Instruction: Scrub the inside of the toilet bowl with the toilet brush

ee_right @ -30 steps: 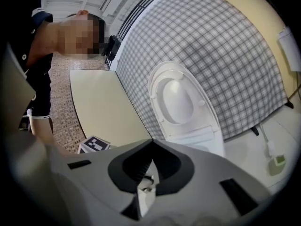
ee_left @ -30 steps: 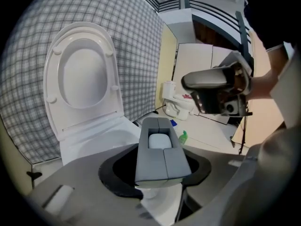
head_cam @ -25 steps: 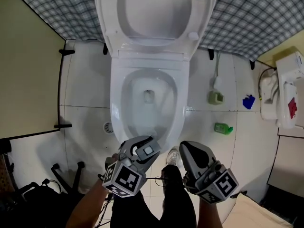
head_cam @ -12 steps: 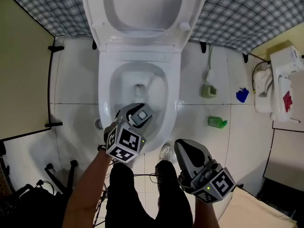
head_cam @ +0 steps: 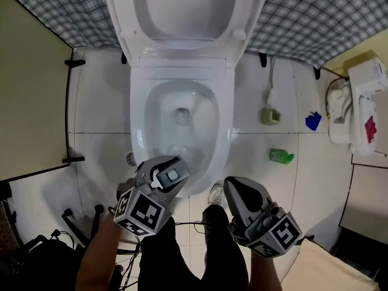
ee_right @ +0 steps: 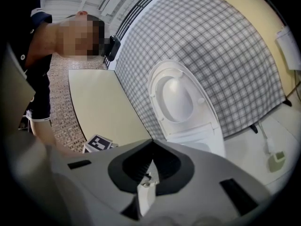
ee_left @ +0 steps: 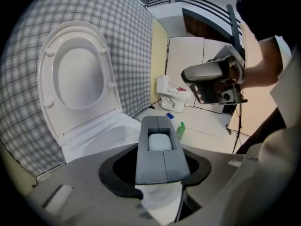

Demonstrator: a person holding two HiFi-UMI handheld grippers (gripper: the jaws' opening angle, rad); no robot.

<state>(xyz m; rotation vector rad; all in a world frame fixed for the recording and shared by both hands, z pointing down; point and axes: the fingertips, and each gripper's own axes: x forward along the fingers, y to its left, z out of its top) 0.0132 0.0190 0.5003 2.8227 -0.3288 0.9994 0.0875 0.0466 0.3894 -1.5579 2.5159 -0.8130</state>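
**A:** Where are we standing with this? The toilet brush point(head_cam: 271, 93) is sitting in its greenish holder point(head_cam: 270, 116) on the floor point(head_cam: 103, 102), to the right of the toilet, and neither pair of tongs is touching it.

**B:** Agreed. Our left tongs point(head_cam: 170, 171) are hanging over the front rim of the toilet bowl point(head_cam: 200, 132), their halves standing apart with nothing between them. Our right tongs point(head_cam: 235, 187) are pressed together on nothing, just right of that rim.

**A:** So I reckon we are fetching the brush first. The seat point(head_cam: 239, 17) is standing up already, so the bowl is lying open to us.

**B:** Then we are either sending the open pair across or parting the right pair, which looks the nearer. We are aiming high on the white handle, squarely across it, and lifting straight up so the holder is not coming along.

**A:** And we are minding the green bottle point(head_cam: 280, 156) lying near the holder, on our side of it — a wide swing is likely tipping it.

**B:** Once gripped, we are carrying the brush head low and straight over the rim — drips belong in the bowl.
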